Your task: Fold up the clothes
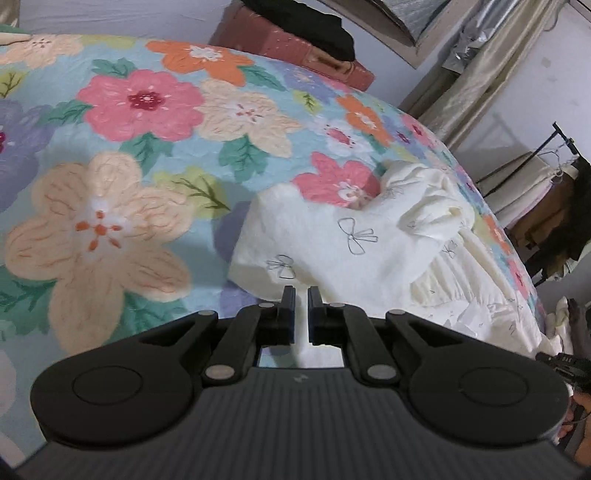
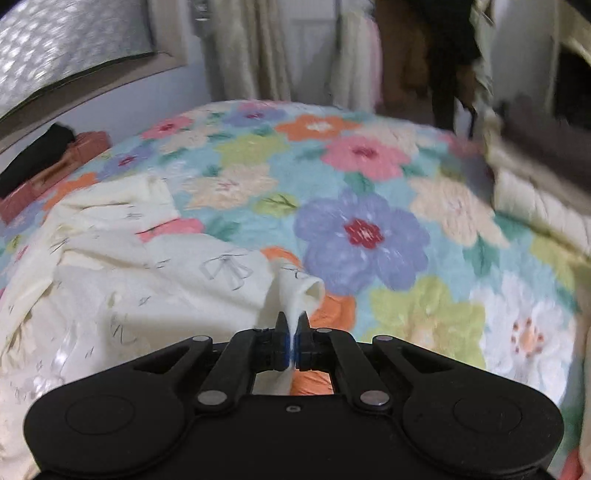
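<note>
On the left, the left gripper point(image 1: 301, 295) hangs just over the near edge of the cream garment point(image 1: 332, 243), its jaws a narrow gap apart with nothing caught between them, so it is released. The garment, printed with small grey bows, lies crumpled on the flowered bedspread point(image 1: 110, 147), one part bunched up into a soft mound toward the far right. Beyond the bed a reddish suitcase point(image 1: 295, 48) sits with something black point(image 1: 325, 29) on top.

Moving right, the right gripper point(image 2: 292, 325) is clenched on a corner of the same garment point(image 2: 147, 280); a thin fold of cream cloth is pinched between its fingers point(image 2: 281, 328) and rises in a small ridge just ahead of them. The rest of the garment spreads away to the left across the bedspread point(image 2: 369, 229). Farther right, a pale quilted blanket point(image 2: 535, 206) lies at the bed's edge, blurred.
</note>
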A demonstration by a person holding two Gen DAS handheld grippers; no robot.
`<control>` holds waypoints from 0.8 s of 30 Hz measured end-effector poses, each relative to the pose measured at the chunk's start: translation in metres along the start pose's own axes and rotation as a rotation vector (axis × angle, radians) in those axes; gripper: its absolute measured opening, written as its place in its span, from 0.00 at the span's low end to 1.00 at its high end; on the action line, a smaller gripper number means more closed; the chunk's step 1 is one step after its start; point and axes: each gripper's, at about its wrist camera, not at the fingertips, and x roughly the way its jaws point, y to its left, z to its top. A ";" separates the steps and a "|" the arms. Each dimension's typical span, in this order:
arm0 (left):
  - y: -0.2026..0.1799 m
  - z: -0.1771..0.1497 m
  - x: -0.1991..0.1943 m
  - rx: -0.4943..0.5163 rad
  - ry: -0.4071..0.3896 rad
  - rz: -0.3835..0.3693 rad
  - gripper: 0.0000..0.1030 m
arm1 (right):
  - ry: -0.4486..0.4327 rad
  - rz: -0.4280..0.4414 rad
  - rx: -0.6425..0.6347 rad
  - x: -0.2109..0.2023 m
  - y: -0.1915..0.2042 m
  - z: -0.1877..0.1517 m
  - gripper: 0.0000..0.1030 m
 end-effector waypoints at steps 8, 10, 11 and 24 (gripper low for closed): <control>-0.021 0.005 0.000 0.104 0.044 -0.038 0.60 | -0.101 0.171 0.083 -0.034 0.003 0.000 0.46; -0.026 0.002 0.008 0.113 0.052 -0.039 0.67 | -0.082 0.302 0.047 -0.036 0.022 -0.002 0.51; -0.026 0.001 0.015 0.112 0.066 -0.028 0.68 | -0.051 0.370 0.022 -0.033 0.034 -0.004 0.52; -0.041 -0.002 0.054 0.190 0.000 0.036 0.03 | -0.039 0.573 -0.107 -0.016 0.095 -0.010 0.58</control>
